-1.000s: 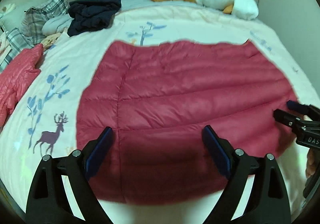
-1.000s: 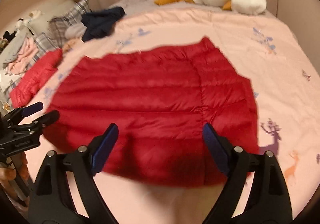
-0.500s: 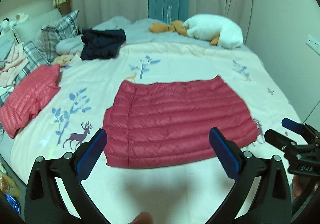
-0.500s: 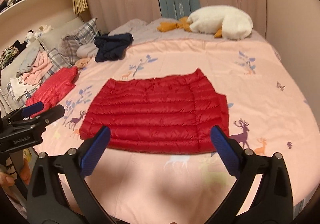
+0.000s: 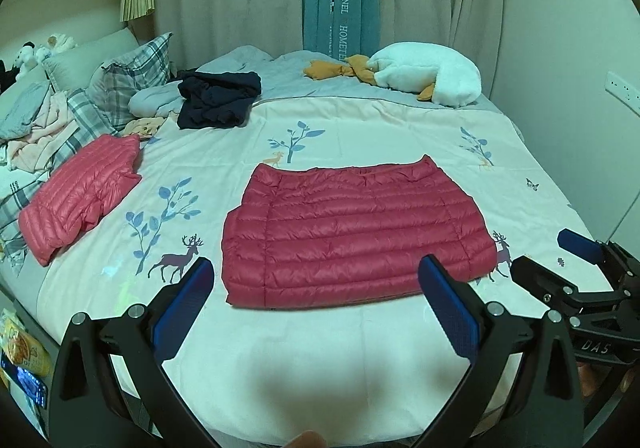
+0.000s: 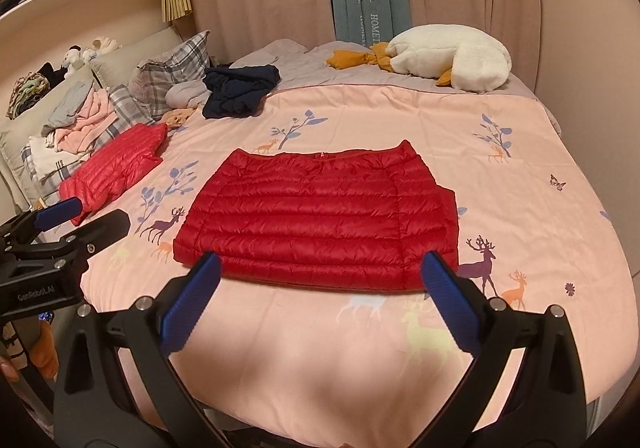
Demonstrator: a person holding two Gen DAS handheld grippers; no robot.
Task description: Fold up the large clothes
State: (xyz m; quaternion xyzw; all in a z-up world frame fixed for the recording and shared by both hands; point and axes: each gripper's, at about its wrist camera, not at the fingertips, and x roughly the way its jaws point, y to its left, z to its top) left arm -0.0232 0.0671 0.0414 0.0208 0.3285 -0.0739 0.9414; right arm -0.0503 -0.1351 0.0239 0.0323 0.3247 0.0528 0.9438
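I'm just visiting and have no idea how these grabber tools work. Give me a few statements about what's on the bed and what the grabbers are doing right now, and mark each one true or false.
1. The red puffer jacket lies folded flat on the bedspread. True.
2. The right gripper is clamped on the jacket's near edge. False: its jaws stand wide open with nothing between them.
3. The left gripper holds a sleeve. False: it is open and empty too.
4. A second pinkish-red puffer garment lies left of the jacket. True.
5. The dark navy garment lies on top of the jacket. False: it sits apart, farther back near the plaid pillows.
6. A white plush goose lies at the far side of the bed. True.
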